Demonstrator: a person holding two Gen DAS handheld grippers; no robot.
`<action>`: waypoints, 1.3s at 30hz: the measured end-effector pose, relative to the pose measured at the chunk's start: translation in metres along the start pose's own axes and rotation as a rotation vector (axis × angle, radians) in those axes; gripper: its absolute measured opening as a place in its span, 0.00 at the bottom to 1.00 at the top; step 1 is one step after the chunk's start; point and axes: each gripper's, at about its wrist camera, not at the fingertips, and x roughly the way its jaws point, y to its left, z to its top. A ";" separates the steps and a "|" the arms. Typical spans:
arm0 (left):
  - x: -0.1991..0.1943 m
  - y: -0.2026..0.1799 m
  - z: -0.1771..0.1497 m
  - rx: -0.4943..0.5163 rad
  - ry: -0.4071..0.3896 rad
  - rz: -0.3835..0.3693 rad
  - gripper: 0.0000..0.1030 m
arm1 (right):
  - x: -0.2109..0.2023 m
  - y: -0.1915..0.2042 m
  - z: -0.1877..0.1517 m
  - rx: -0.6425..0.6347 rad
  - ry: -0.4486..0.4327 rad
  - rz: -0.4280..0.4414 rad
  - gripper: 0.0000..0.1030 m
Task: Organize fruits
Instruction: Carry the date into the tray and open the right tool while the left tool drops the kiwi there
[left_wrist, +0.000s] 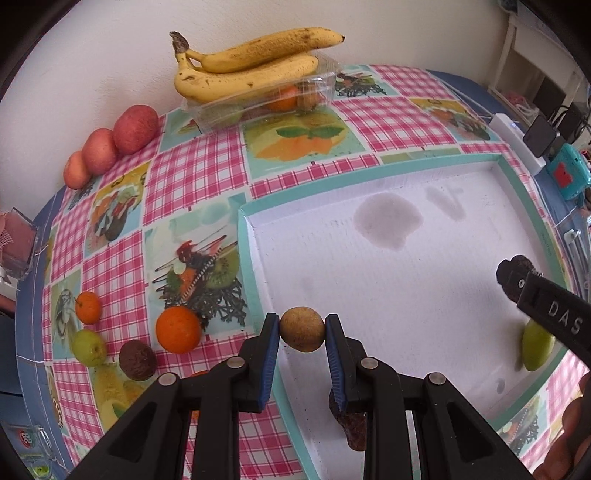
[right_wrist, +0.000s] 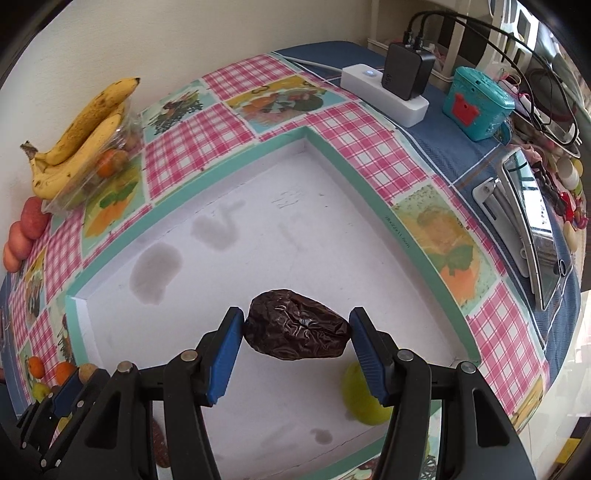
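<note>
Left tongs (left_wrist: 302, 332) clamp a small brown fruit (left_wrist: 302, 329); right tongs (right_wrist: 297, 334) clamp a wrinkled date (right_wrist: 297, 329), both over the white tray (left_wrist: 369, 295). 1 green fruit (left_wrist: 535, 349) lies inside; oranges (left_wrist: 178, 329), apples (left_wrist: 135, 129) and bananas (left_wrist: 247, 61) await on the tabletop (left_wrist: 192, 170).

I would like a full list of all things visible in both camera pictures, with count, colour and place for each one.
bananas: 2, yellow with brown spots, on the clear box by the wall
clear box: 1, transparent, holds an orange fruit and others, hard to tell
apples: 3, red, in a row by the wall
oranges: 2, orange, on the cloth left of the tray
avocado: 1, dark brown, near the oranges
small green fruit: 1, green, left of the avocado
tray: 1, white with teal rim, centre
green pear: 1, in the tray
power strip: 1, white, with black charger
teal box: 1, far right
left gripper: shut on a brown round fruit
right gripper: shut on a dark date
</note>
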 end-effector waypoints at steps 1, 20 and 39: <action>0.002 -0.001 0.000 0.001 0.003 0.001 0.26 | 0.002 -0.002 0.001 0.002 0.003 0.001 0.59; 0.022 -0.013 -0.002 0.022 0.043 -0.007 0.26 | 0.017 -0.028 0.011 0.042 0.023 -0.041 0.59; 0.003 -0.004 0.000 0.002 0.026 -0.009 0.30 | 0.008 -0.030 0.015 0.021 -0.019 -0.057 0.81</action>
